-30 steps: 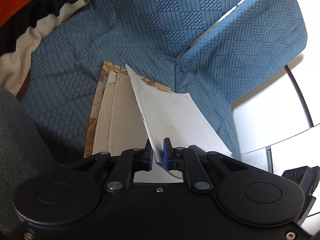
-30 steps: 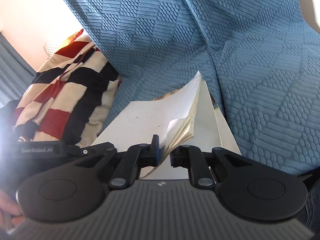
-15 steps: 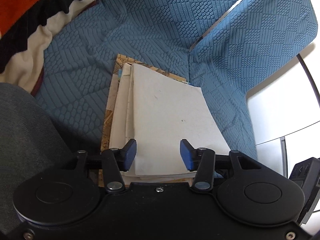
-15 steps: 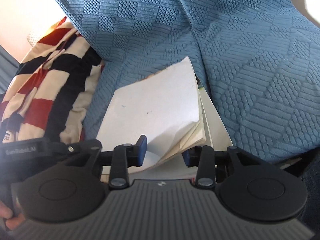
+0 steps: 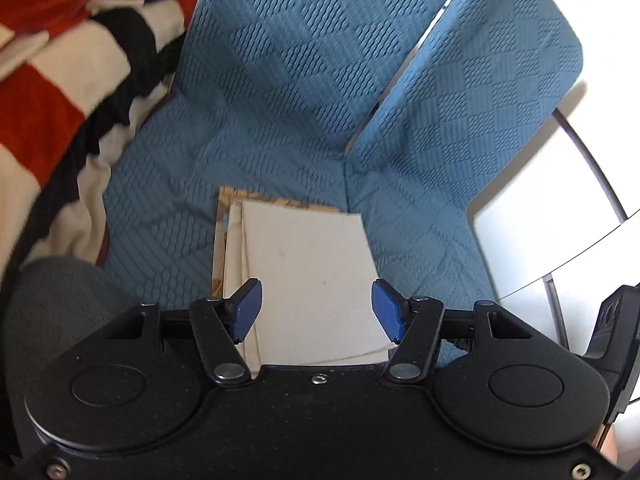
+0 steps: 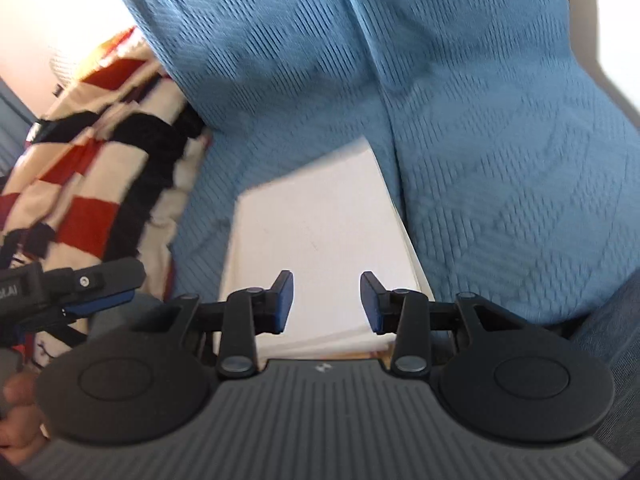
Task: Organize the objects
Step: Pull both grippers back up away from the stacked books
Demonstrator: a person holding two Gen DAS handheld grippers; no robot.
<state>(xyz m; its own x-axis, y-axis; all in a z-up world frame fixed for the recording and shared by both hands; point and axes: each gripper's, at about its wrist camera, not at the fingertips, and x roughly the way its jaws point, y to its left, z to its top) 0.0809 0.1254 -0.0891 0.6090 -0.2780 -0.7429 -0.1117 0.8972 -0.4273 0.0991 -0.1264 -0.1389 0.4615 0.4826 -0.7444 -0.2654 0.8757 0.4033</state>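
A stack of white booklets [image 5: 308, 276] lies flat on the blue quilted sofa seat [image 5: 160, 208], with a patterned cover peeking out underneath at its far edge. My left gripper [image 5: 316, 310] hovers above the stack's near end, its jaws opening, blue pads apart and touching nothing. In the right wrist view the same white stack [image 6: 316, 232] lies below my right gripper [image 6: 326, 300], which is open and lifted clear of the paper. The left gripper's arm [image 6: 80, 284] shows at the left edge of that view.
A red, black and cream striped blanket [image 5: 52, 92] is bunched on the sofa to the left of the stack. The blue sofa back [image 6: 320, 60] rises behind. A white table [image 5: 540, 216] with a metal frame stands right of the sofa. A hand [image 6: 20, 420] holds the left gripper.
Both grippers were shut on raised pages of the booklet. They let go, the pages fell flat onto the stack, and both grippers rose away with jaws spread.
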